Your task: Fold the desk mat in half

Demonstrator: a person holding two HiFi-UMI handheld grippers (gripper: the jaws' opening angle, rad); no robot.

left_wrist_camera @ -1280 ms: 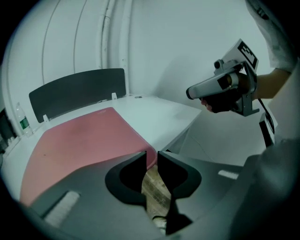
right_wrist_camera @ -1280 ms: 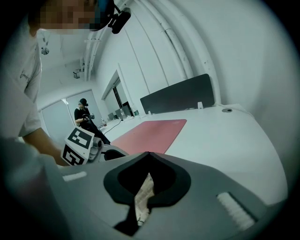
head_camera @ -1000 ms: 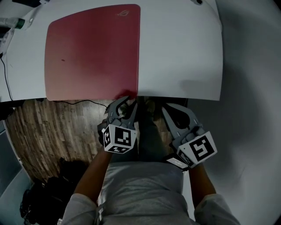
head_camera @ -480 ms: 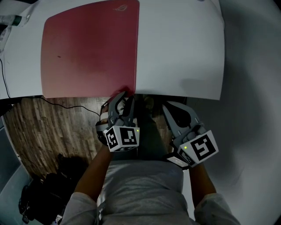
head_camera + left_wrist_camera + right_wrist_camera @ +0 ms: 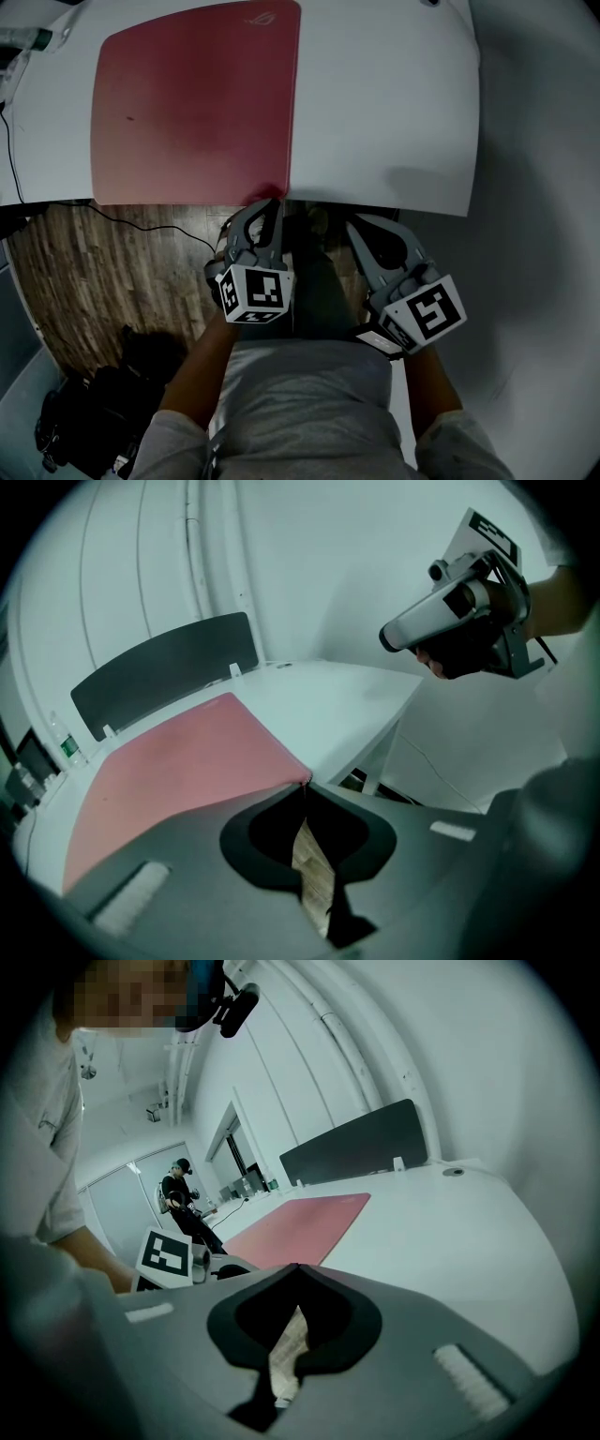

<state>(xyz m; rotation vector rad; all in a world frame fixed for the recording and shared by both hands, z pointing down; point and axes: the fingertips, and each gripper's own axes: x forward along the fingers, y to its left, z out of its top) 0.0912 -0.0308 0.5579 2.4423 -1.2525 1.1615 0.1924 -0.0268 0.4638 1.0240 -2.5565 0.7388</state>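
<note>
Left gripper point(image 5: 305, 782): jaws had just been closing, tips brought together on the near right corner of the pink desk mat point(image 5: 178, 771), a sliver of pink edge showing between them; judged a pinch on that corner. Right gripper point(image 5: 295, 1265): jaws clenched, nothing between them, only wood-pattern floor visible through the gap; it was held off the near edge of the white desk point(image 5: 384, 103), apart from the mat. Desk mat: lay flat and unfolded on the left half of the desk, its near edge along the desk edge. Bearing on the task: first corner apparently secured, fold not yet begun; a lift and carry of that corner across the mat would likely follow. Markings: faint logo point(image 5: 265, 17) at the mat's far right corner, too small to read; black-and-white square markers on each gripper's cube point(image 5: 253, 292), patterns only, no legible words.
</note>
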